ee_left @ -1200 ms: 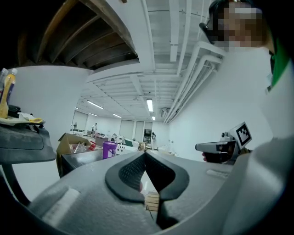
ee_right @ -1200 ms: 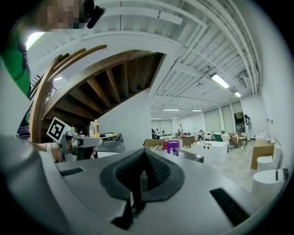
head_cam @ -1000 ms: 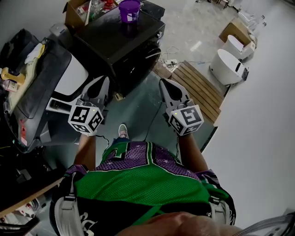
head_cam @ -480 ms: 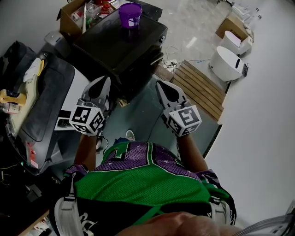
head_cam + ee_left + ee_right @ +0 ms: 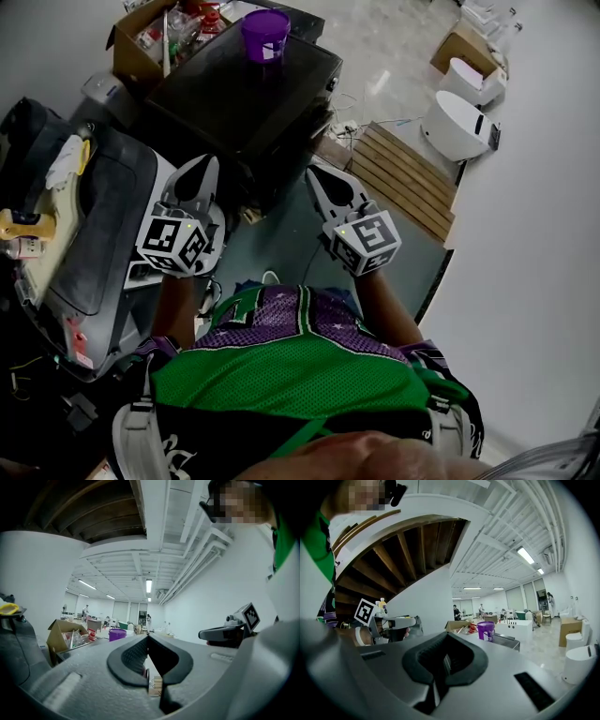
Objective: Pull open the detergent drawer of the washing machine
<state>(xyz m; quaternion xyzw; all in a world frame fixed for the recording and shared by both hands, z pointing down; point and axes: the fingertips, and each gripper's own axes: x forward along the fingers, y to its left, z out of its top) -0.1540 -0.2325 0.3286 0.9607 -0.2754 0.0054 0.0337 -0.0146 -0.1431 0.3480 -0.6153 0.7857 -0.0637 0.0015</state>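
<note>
**Drawer untouched, both grippers shut and empty**

I hold my left gripper (image 5: pixel 204 169) and my right gripper (image 5: pixel 319 180) out level in front of me, side by side and well apart. In each gripper view the jaws are pressed together with nothing between them, so I carry nothing and grip nothing.

I take the grey-topped white appliance at my left for the washing machine (image 5: pixel 103 216). It stands beside the black cabinet (image 5: pixel 248 89) that bears the purple bucket (image 5: pixel 265 26). In the head view my left gripper hangs over its near white edge. The pale strip with dark marks just beside that gripper's marker cube looks like the front panel (image 5: pixel 141 272). The detergent drawer should sit somewhere along that panel, but I cannot pick it out from this steep angle. I also cannot tell whether it is shut, though nothing juts out that I can see.

As I judge it, none of the task is done. Neither gripper touches the machine. What is left is nearly everything: face the panel, find the drawer front, part one pair of jaws, catch the drawer's lip and pull it straight out.
</note>
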